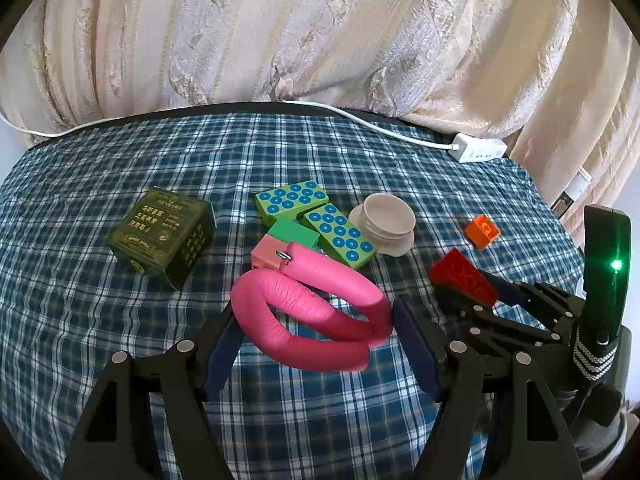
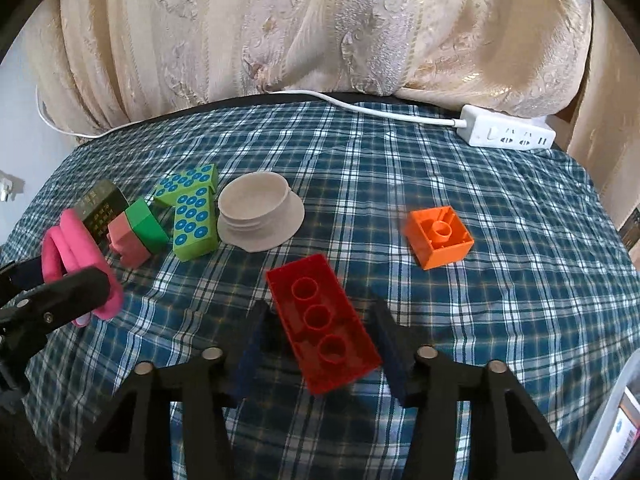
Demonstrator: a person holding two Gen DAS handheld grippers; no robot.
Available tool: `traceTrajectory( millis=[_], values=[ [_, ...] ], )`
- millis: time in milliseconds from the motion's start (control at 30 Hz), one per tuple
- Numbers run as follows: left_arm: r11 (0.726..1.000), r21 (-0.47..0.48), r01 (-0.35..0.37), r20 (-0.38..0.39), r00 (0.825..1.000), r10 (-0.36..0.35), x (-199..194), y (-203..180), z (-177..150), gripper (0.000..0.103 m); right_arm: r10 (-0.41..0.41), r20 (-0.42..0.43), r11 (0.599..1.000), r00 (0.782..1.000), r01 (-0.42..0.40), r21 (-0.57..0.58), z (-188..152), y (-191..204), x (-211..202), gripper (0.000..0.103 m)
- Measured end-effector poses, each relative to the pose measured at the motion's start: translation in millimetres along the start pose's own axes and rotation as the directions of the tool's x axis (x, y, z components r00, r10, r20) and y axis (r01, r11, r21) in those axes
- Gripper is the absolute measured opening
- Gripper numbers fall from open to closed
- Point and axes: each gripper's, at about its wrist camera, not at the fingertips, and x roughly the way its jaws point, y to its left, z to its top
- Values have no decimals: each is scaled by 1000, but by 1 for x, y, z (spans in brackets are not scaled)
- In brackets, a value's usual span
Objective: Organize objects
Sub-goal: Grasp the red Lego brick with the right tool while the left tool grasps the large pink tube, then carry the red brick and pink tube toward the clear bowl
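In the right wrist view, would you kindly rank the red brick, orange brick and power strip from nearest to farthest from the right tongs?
1. Red brick: between the right tongs, studs-side down.
2. Orange brick: ahead, to the right, on the cloth.
3. Power strip: far right, at the table's back edge.

The right gripper has its jaws around the red brick; the orange brick lies apart on the desk.

surface: blue plaid cloth | on it: orange brick; white cap; dark green box; power strip
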Motion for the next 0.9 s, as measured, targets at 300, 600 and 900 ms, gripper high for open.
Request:
traceTrajectory(
  millis=[300,600,900],
  values=[
    [1000,4,6,0,1000,-6,-1,-2,-1,74,9,1,998,1000,-9,59,-8,-7,-9,33],
    [999,31,30,3,1000,-30,-6,-10,-3,74,30,44,989,999,-36,144,-23,-17,-39,33],
    [995,72,63,16,998,-64,-14,-23,-6,74,25,90,979,996,-43,198,-42,-24,-74,33]
  ],
)
